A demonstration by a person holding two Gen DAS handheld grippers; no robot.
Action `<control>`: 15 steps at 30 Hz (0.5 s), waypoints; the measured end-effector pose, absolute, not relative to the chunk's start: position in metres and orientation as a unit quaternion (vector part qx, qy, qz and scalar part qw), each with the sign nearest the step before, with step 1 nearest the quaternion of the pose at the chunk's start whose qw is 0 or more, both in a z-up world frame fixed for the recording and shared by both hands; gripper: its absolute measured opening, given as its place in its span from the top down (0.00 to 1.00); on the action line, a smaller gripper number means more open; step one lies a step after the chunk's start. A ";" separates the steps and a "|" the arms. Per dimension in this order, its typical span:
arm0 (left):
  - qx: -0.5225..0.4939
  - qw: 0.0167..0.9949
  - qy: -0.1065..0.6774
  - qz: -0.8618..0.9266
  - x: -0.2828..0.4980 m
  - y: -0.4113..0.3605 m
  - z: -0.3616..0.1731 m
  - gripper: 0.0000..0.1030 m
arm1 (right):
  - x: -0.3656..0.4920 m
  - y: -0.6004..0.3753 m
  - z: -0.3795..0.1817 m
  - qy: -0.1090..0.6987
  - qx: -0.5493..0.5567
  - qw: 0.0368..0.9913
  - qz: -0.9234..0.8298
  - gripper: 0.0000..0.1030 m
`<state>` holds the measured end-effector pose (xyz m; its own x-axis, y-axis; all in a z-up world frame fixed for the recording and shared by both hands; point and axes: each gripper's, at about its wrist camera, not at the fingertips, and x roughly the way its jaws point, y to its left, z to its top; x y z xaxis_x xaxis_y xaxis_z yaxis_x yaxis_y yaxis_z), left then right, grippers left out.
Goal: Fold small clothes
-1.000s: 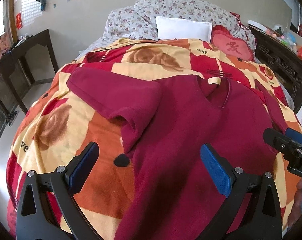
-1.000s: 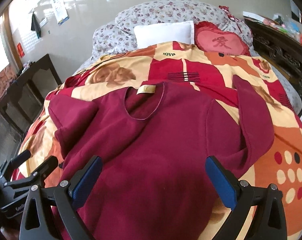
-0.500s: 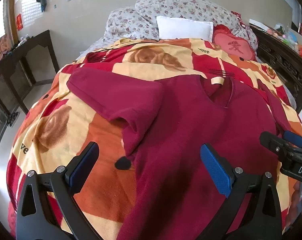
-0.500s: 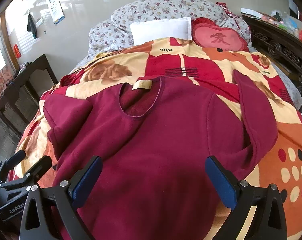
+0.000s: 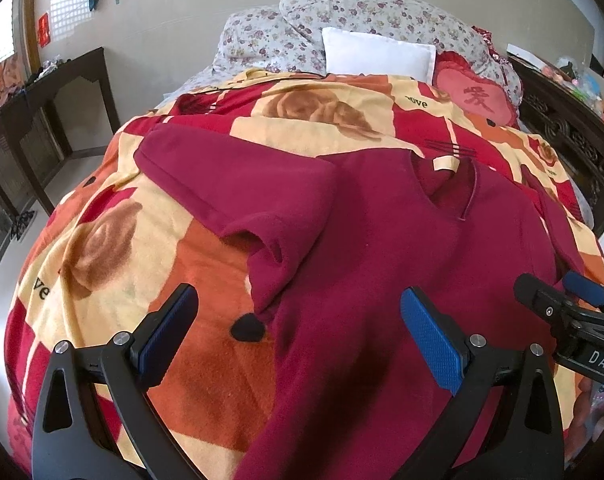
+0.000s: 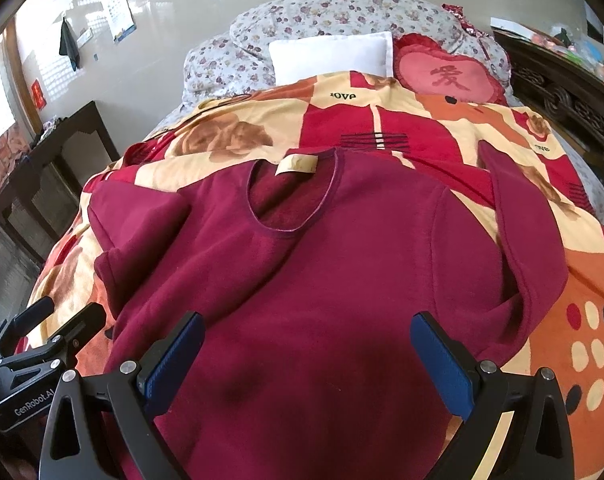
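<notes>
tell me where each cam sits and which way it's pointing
Left wrist: rides on the left gripper, low over the near edge of the bed, facing the pillows; its own open jaws show, with the right gripper at the right edge.
Right wrist: rides on the right gripper, facing the same way; its open jaws show, the left gripper at lower left.
Shared: the maroon sweater on the blanket, white pillow, heart cushion.

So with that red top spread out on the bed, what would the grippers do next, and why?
Probably the left gripper should pinch the left sleeve and fold it across the maroon top. Both grippers are open and empty, the top lies flat, and the sleeves are out to the sides.
</notes>
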<state>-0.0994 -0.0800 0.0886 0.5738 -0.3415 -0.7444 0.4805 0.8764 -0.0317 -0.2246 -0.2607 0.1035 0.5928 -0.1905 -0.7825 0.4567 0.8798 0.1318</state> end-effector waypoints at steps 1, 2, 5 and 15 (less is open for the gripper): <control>0.088 0.883 0.398 -0.233 -0.099 -0.080 0.089 0.01 | -0.225 -0.261 0.103 0.412 0.163 0.877 -0.184 0.01; 0.088 0.883 0.398 -0.234 -0.099 -0.080 0.089 0.01 | -0.225 -0.262 0.103 0.412 0.163 0.877 -0.185 0.01; 0.086 0.882 0.400 -0.234 -0.099 -0.080 0.089 0.01 | -0.224 -0.263 0.101 0.413 0.166 0.876 -0.185 0.01; 0.091 0.880 0.405 -0.231 -0.092 -0.085 0.084 0.01 | -0.219 -0.261 0.096 0.419 0.167 0.874 -0.178 0.01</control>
<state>-0.0923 -0.0853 0.0840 0.5655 -0.3338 -0.7542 0.4806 0.8765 -0.0275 -0.2186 -0.2608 0.0963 0.5847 -0.1716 -0.7929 0.4517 0.8807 0.1424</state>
